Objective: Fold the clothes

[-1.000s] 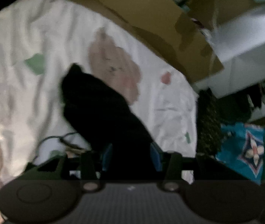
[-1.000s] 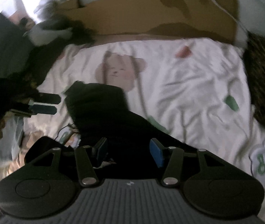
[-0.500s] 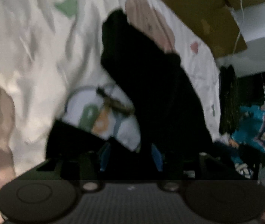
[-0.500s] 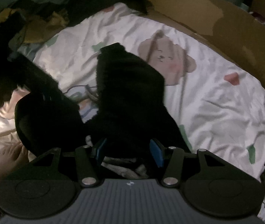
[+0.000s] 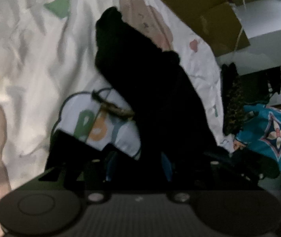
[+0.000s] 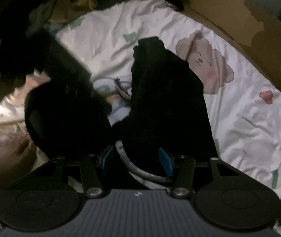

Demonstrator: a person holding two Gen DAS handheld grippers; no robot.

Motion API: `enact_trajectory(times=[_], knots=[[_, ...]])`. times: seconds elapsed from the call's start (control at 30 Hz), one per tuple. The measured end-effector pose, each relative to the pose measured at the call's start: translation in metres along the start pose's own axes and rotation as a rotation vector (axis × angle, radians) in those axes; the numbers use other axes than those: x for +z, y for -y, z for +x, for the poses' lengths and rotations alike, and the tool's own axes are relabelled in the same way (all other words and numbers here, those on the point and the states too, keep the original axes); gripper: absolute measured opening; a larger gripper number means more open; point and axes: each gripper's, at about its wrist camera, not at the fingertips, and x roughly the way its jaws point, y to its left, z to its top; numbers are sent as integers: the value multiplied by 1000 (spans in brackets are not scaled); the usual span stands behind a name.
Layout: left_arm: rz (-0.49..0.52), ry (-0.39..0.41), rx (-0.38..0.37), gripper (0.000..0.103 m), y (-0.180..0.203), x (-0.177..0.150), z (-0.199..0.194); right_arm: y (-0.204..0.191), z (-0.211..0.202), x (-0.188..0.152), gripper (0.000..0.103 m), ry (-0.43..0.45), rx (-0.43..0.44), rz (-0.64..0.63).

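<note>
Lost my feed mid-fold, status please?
Left gripper and right gripper both clamped on the black garment. Garment stretched over the bear-print sheet. Printed garment lies underneath.

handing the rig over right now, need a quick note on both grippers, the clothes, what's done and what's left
Left gripper: dark fabric runs between its blue pads; too dim to confirm a pinch.
Right gripper: black garment bunched between its blue pads, apparently gripped.
Garment lies as a long strip across the bear-print sheet, partly over a light printed garment.
Done: narrowed to a strip.
Left: fold it shorter, set aside, then the rest.
</note>
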Motion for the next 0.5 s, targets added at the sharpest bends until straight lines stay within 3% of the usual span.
enact_trajectory(times=[0.17,0.27,0.5], knots=[[81,-42,6,51,13,15,22,3,0,-6,57,-23,-15,6],[71,-71,-30,51,15,21,38,5,-1,-9,57,-29,-16,25],[45,-50,-55,56,13,20,48,11,-4,-13,57,-20,-2,71]])
